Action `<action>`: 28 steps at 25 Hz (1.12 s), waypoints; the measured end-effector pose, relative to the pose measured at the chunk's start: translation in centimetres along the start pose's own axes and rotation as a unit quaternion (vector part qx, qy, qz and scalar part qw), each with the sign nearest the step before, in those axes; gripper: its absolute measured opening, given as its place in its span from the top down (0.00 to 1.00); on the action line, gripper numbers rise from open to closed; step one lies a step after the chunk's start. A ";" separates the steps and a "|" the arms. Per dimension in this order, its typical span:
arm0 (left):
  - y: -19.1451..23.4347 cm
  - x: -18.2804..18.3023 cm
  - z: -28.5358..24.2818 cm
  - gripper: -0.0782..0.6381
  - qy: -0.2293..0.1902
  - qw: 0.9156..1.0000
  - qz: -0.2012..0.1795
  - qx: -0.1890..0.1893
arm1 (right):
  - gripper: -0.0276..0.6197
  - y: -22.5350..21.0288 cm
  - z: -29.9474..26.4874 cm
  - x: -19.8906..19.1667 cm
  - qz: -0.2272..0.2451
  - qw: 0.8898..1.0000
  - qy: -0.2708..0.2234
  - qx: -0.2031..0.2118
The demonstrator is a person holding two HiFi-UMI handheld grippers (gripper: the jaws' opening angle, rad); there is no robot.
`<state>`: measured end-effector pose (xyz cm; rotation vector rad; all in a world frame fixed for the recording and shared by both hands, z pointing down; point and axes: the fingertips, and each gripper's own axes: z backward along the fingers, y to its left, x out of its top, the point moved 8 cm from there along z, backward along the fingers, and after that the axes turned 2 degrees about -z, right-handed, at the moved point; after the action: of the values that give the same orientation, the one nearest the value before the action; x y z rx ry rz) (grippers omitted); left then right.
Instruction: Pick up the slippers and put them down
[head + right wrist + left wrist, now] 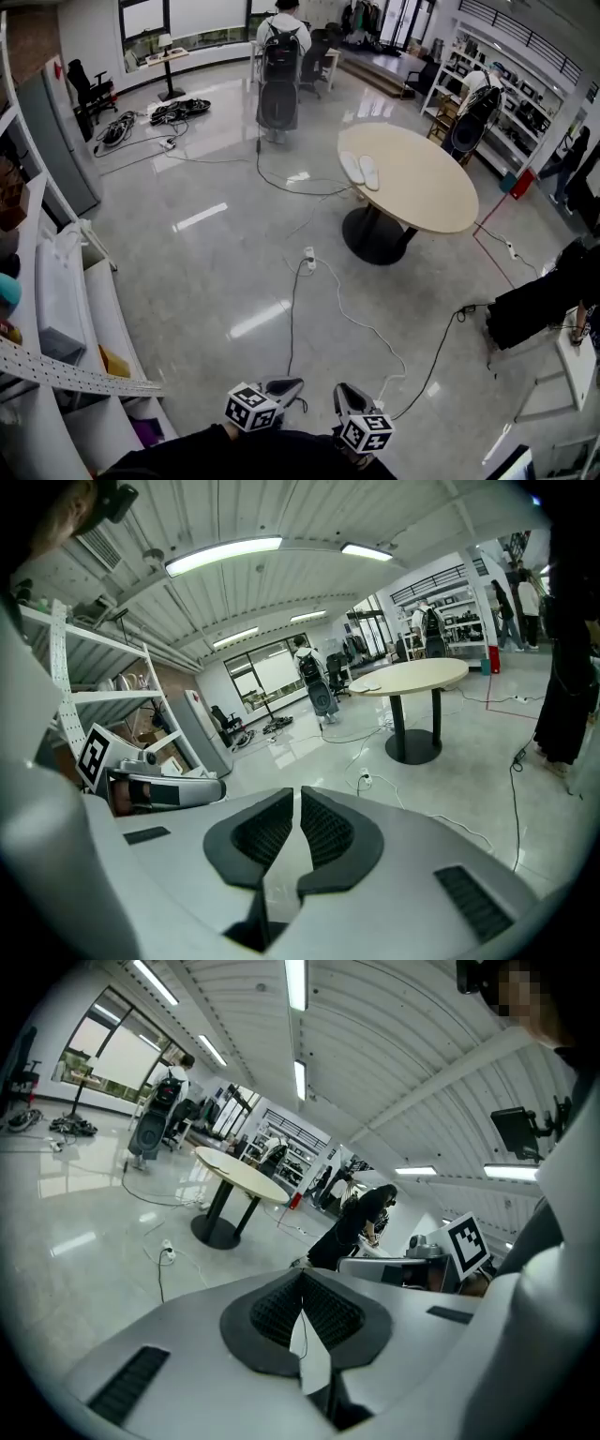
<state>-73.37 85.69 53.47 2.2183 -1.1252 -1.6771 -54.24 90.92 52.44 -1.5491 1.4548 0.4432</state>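
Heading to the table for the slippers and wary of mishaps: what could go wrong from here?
Cables and a power strip lie on the floor on the way to the table: a trip hazard.
The slippers lie near the table's edge; a clumsy reach might push them off.
Left tongs and right tongs are both shut, so they must open first.

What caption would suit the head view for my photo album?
Left claw and right claw, both shut, face a round table bearing a pair of white slippers across the glossy floor.
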 end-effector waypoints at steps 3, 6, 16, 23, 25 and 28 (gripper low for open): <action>2.2 0.5 0.0 0.85 0.000 1.000 0.010 -0.007 | 0.90 0.5 -1.5 0.6 0.002 1.000 0.007 -0.014; 3.8 1.5 -0.6 0.85 -0.004 1.000 0.021 -0.002 | 0.90 0.4 -2.8 1.5 0.004 1.000 0.010 -0.022; 7.1 5.1 -6.3 0.85 0.004 0.999 0.033 0.029 | 0.90 -5.3 -9.1 5.4 -0.014 1.000 0.017 0.016; 5.7 11.1 -14.1 0.85 -0.005 0.998 0.025 0.065 | 0.90 -12.9 -11.7 12.8 -0.001 0.998 0.012 0.068; 4.7 12.4 -16.6 0.85 -0.004 0.998 0.020 0.066 | 0.90 -15.3 -11.8 14.6 -0.002 0.997 0.010 0.072; 4.1 14.1 -19.9 0.85 -0.010 0.997 0.016 0.079 | 0.90 -18.7 -12.2 16.7 -0.002 0.996 0.009 0.083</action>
<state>-56.50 67.66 52.05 2.2655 -1.3338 -1.6540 -37.19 68.83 52.47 -1.4264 1.4630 0.2986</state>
